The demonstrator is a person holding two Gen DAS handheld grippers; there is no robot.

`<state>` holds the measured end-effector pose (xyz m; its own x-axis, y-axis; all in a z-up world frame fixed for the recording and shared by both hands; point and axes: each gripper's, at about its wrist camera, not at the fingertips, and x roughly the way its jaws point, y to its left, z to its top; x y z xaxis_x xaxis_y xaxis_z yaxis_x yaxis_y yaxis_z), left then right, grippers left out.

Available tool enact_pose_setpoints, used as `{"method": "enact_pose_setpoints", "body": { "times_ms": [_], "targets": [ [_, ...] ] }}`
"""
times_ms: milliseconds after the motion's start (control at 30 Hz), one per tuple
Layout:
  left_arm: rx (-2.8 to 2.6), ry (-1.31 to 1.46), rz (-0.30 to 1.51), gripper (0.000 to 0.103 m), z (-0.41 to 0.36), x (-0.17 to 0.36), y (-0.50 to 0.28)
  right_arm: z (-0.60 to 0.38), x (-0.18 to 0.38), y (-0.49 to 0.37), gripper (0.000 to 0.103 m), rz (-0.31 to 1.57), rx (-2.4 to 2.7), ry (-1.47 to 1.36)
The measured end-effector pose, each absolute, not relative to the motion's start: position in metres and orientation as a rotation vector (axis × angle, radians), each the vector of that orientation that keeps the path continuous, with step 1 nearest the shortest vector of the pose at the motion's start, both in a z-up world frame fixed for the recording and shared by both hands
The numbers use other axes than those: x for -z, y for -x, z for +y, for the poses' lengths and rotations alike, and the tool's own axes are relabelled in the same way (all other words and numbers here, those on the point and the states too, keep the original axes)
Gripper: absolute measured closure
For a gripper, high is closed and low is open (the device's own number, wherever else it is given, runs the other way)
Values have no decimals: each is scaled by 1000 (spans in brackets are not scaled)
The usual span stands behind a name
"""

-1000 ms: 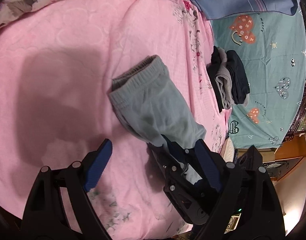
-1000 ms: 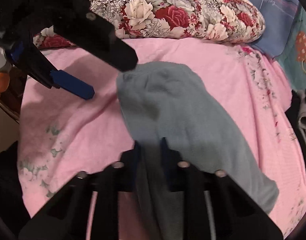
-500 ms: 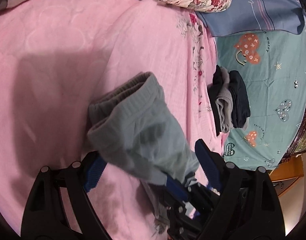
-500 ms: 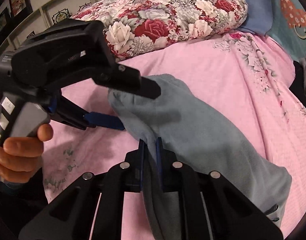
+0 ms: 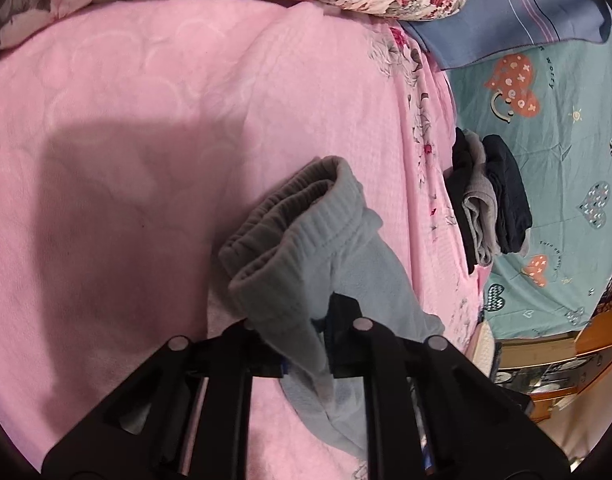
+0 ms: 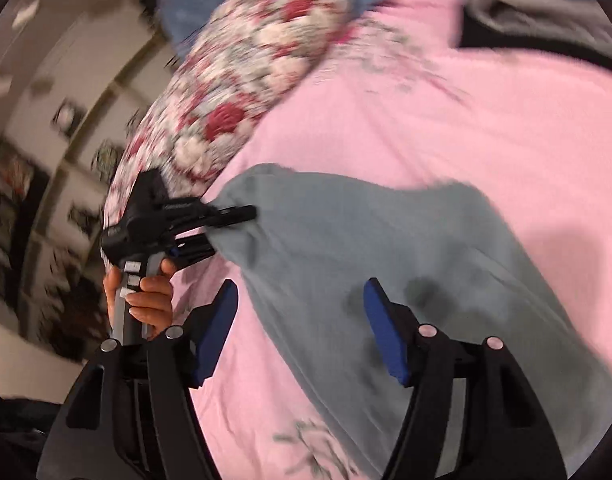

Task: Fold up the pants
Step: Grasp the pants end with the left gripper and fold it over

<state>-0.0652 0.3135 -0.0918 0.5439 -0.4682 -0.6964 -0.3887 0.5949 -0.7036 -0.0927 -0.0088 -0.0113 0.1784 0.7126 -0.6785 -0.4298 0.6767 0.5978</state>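
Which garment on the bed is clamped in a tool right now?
The grey-blue pants on the pink blanket, pinched by the left tool. The dark folded stack lies untouched on the teal sheet.

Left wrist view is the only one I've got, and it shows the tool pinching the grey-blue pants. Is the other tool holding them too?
Observer: No. The right tool is open. Its jaws have just been opening, and its blue pads pinch nothing.
Operator: Where is it, then?
Observer: It hovers over the grey-blue fleece pants, which lie spread on the pink blanket.
Operator: And my left tool, seen from there?
Observer: The left tool, whose jaws have just been closing, pinches the pants' left edge. A bare hand grips its handle.
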Motion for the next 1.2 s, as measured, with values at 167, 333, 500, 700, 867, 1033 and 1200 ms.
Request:
{"method": "enact_pose_setpoints", "body": {
  "times_ms": [167, 333, 500, 700, 867, 1033, 1200],
  "targets": [
    [47, 826, 970, 92, 295, 54, 68, -44, 57, 91, 37, 1242, -785, -501],
    [137, 550, 838, 92, 238, -11, 73, -51, 45, 86, 37, 1213, -816, -534],
    [378, 260, 796, 92, 130, -49, 86, -132, 14, 92, 29, 1046, -690, -602],
    [681, -60, 889, 93, -6, -26, 121, -229, 20, 122, 24, 945, -531, -761],
    [699, -272, 1001, 92, -58, 18, 133, -265, 47, 139, 24, 938, -495, -884],
    [727, -280, 1044, 12, -56, 22, 141, -271, 48, 140, 24, 933, -532, -905],
    [778, -237, 952, 12, -35, -4, 161, -271, 46, 140, 23, 925, -549, -874]
  ]
}}
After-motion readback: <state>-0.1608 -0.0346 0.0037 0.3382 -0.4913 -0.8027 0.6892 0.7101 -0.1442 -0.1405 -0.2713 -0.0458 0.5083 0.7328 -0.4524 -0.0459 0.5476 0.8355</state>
